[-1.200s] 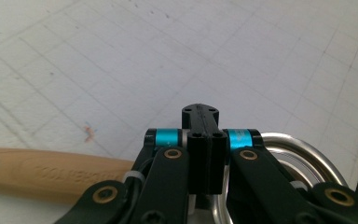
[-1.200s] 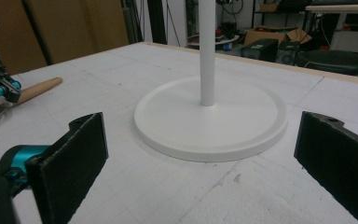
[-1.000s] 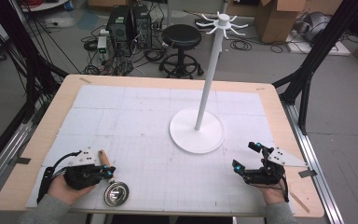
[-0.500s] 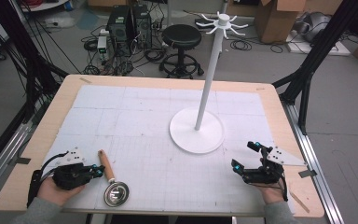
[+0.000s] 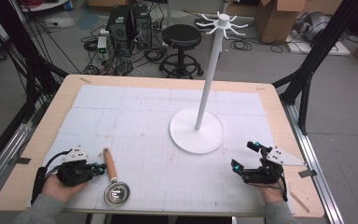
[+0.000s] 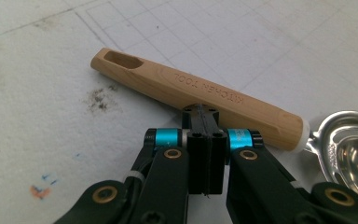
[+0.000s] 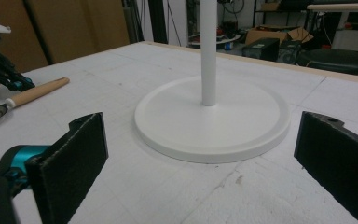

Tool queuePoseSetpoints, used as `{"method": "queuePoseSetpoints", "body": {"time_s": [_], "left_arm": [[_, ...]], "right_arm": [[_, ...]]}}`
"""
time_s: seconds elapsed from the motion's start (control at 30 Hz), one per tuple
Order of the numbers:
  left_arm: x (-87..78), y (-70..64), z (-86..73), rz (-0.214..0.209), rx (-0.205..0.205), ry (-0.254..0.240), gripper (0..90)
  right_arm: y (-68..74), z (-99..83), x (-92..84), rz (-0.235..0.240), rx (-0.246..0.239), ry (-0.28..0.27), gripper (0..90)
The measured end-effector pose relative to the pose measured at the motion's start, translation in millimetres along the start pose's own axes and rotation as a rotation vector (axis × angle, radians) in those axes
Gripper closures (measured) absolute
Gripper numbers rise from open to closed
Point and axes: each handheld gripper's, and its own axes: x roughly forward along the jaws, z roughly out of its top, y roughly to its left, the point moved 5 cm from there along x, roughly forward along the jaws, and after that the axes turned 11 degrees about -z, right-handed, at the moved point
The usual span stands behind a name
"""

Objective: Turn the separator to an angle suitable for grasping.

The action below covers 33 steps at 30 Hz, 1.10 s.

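1. 1 ladle [image 5: 113, 179] lies flat on the white mat [image 5: 144, 116] near the table's front left edge, its wooden handle [image 5: 109, 163] pointing away from the person and its steel bowl [image 5: 117, 192] nearest the edge.
2. 2 details come from the left gripper view alone: the handle [image 6: 191, 93] is stamped KITCHEN TOOL and has a slot cut through its far end.
3. 1 left gripper [image 5: 98, 170] sits just beside the handle in the high view; its own view shows the jaws pressed fully together with nothing between them, their tips [image 6: 200, 112] right at the side of the wood, though contact cannot be told.
4. 1 right gripper [image 5: 245, 155] rests well apart at the front right, jaws spread wide and holding nothing; its pads [image 7: 74, 158] frame the round base [image 7: 213, 119] of the white stand [image 5: 209, 79].
5. 1 top with radiating hooks [image 5: 222, 21] appears in the high view, while the right gripper view cuts the pole off above the base.
6. 1 black stool [image 5: 182, 37] and cardboard boxes [image 5: 275, 16] stand on the floor beyond the table [image 5: 65, 100].
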Motion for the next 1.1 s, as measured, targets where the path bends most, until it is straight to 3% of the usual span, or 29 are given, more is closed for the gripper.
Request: {"method": "queuePoseSetpoints", "body": {"time_s": [0.73, 1.1], "left_arm": [[23.2, -3.7, 20.7, -0.015, 0.014, 0.047, 90.0], [32.0, -8.6, 26.9, -0.029, 0.0, 0.052, 90.0]], "right_arm": [[-0.8, -0.2, 0.6, 0.001, 0.001, 0.0, 1.7], [-0.7, 0.0, 1.1, -0.001, -0.007, -0.004, 1.7]]}}
